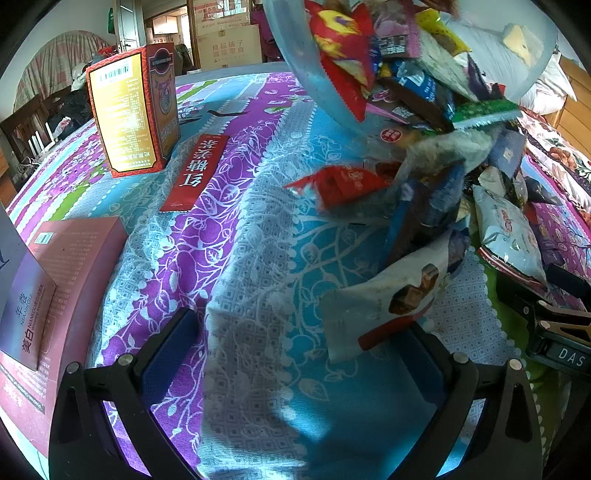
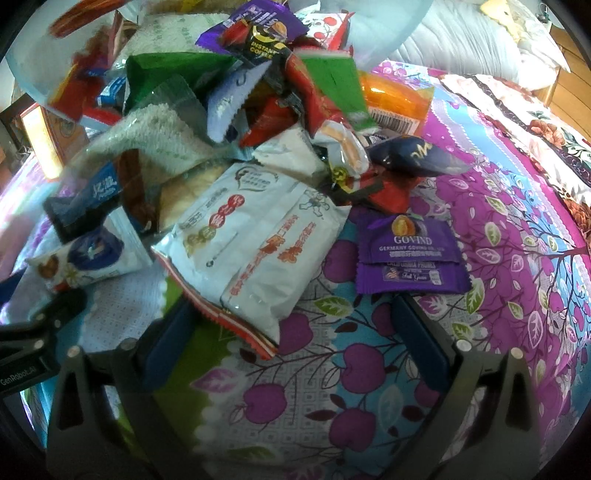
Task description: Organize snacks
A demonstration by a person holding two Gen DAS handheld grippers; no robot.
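A translucent plastic tub (image 1: pixel 295 66) hangs tilted above the bed, and several snack packets (image 1: pixel 417 177) are blurred below its mouth, over a pile on the floral bedspread (image 1: pixel 258 258). In the right wrist view the tub (image 2: pixel 388 29) is at the top, above the pile with a big white packet (image 2: pixel 258 251) and a purple Govind packet (image 2: pixel 410 254). My left gripper (image 1: pixel 295 354) is open and empty; a white wafer packet (image 1: pixel 384 306) lies at its right finger. My right gripper (image 2: pixel 288 343) is open and empty, with the white packet's edge between its fingers.
A gold and red box (image 1: pixel 129 110) stands upright at the left. A flat red packet (image 1: pixel 195 173) and a pink box (image 1: pixel 62 295) lie on the bed. The right gripper's body (image 1: pixel 554 332) shows at the lower right. White pillows (image 2: pixel 461 40) lie at the far end.
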